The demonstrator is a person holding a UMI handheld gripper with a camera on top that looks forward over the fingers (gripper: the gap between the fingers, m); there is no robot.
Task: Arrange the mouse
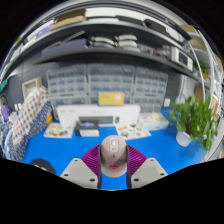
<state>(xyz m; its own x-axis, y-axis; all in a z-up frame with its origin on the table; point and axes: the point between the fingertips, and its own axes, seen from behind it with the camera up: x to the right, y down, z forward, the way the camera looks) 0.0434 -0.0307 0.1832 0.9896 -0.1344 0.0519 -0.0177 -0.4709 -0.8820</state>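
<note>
gripper view: looking forward over a blue-topped desk (pixel 150 150) toward shelving.
claw: gripper (pixel 114 168) fingers are closing on the mouse, pink pads pressing both its sides.
mouse: grey rounded computer mouse (pixel 114 152) is sitting clamped between the fingers, over the desk's near edge.
step: judging carry phase, mouse is being held, not yet placed.
next move: needs a bare blue patch, then lowering and releasing.
around: white box-shaped device (pixel 98 118) at the far edge; green leafy plant (pixel 193 120) at the right edge.
obstruction: small clutter beside the device is narrowing the far side.
</note>
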